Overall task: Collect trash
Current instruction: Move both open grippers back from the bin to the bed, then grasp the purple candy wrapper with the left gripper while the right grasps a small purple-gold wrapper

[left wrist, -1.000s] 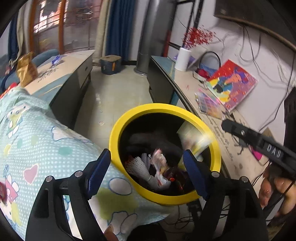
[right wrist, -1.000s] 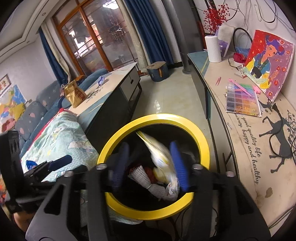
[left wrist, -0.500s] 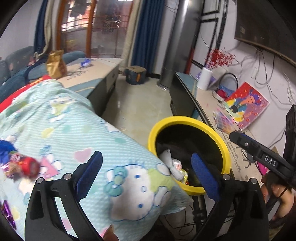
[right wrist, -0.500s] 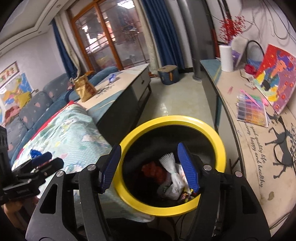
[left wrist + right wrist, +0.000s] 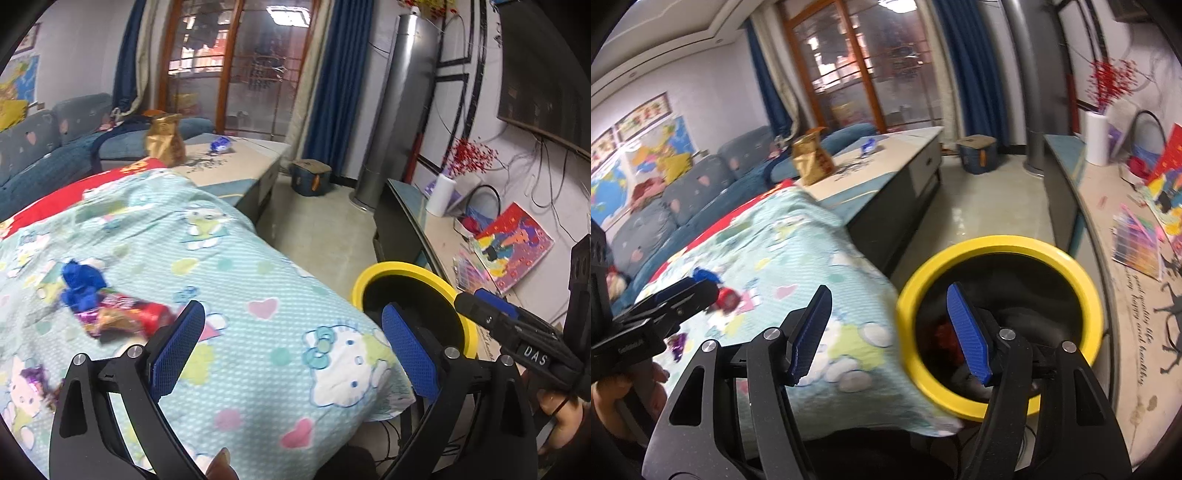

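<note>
A yellow-rimmed black trash bin (image 5: 369, 280) (image 5: 1082, 280) stands beside the bed, with red trash (image 5: 945, 334) showing inside. On the light-blue cartoon blanket (image 5: 258, 266) (image 5: 775, 251) lie a red snack wrapper (image 5: 147, 317), a crumpled blue piece (image 5: 79, 282) and a small purple wrapper (image 5: 35, 376). My left gripper (image 5: 291, 350) is open and empty above the blanket, right of the wrappers. My right gripper (image 5: 890, 332) is open and empty over the bin's left rim.
A low cabinet (image 5: 236, 166) beyond the bed holds a golden bag (image 5: 164, 142) and a blue wrapper (image 5: 221, 144). A long side table (image 5: 1108, 206) on the right carries a paper roll (image 5: 1097, 138), paintings and cables. A blue box (image 5: 308, 177) sits on the floor.
Both grippers have swung left from over the bin towards the blanket. The trash that was between the right gripper's fingers dropped into the bin, and those fingers have spread wider.
</note>
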